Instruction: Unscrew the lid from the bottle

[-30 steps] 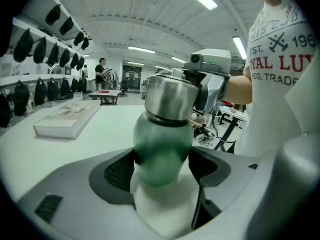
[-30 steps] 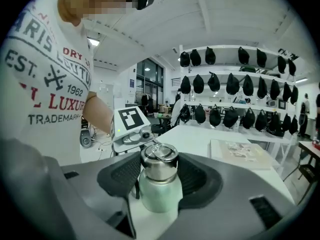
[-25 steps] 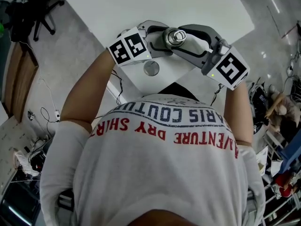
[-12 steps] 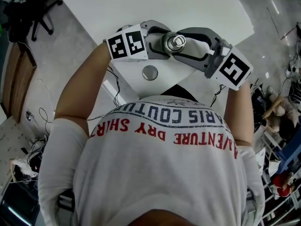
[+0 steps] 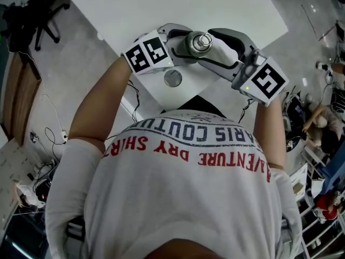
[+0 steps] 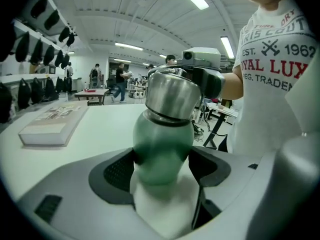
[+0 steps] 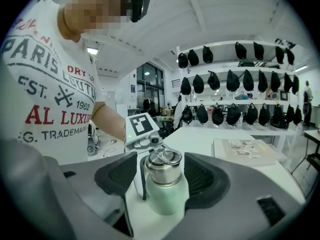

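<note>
The left gripper [image 6: 163,170] has its jaws clamped on the green body of the bottle [image 6: 162,144]. The bottle's base is cut off below the pads, so whether it rests on the table [image 5: 161,4] beneath it cannot be told. The right gripper [image 7: 162,176] has just been opening its jaws, which stand wide on either side of the bottle's steel lid [image 7: 161,165], with a gap at one pad. In the head view only the lid's top shows above the bottle, whose body is hidden under both grippers. A book [image 7: 245,151] lies beyond the bottle.
</note>
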The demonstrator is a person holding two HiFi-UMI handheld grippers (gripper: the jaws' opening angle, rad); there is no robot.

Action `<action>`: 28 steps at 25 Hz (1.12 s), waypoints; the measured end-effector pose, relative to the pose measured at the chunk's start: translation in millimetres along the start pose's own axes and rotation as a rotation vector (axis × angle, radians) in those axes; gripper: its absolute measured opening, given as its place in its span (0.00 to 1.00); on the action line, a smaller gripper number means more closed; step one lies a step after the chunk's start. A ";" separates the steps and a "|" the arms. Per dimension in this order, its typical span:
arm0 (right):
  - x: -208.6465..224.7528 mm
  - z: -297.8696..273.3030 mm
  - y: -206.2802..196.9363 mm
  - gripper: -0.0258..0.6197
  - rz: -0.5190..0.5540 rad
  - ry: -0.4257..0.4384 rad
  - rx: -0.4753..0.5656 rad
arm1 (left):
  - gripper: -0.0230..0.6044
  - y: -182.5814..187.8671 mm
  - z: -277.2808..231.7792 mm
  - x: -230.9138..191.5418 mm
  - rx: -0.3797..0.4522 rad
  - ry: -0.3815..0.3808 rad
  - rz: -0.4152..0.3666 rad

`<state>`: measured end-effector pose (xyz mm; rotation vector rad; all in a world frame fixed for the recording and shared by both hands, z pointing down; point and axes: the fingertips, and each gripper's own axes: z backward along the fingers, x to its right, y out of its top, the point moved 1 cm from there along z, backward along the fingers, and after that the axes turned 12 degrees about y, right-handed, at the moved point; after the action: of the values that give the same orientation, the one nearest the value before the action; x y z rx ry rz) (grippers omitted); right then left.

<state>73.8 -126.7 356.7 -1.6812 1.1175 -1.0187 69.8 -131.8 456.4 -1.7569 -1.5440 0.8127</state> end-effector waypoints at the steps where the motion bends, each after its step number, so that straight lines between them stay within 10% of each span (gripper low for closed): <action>1: -0.6 2.3 1.6 0.47 -0.007 -0.027 0.031 | 0.60 0.1 -0.6 -0.4 0.003 0.021 0.016; 10: 4.8 9.1 -11.1 0.47 -0.068 -0.346 0.072 | 0.60 -5.6 -1.5 -2.0 0.016 0.273 0.193; 18: 7.2 3.3 -20.2 0.47 -0.068 -0.426 0.046 | 0.60 -3.4 -6.7 -3.4 0.026 0.480 0.349; 28: 9.7 -8.1 -17.8 0.45 -0.069 -0.463 0.033 | 0.60 -0.6 -1.5 -5.9 0.014 0.532 0.391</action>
<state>73.4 -133.4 377.5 -1.8173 0.7389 -0.6348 70.0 -137.7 457.9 -2.0821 -0.8603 0.4663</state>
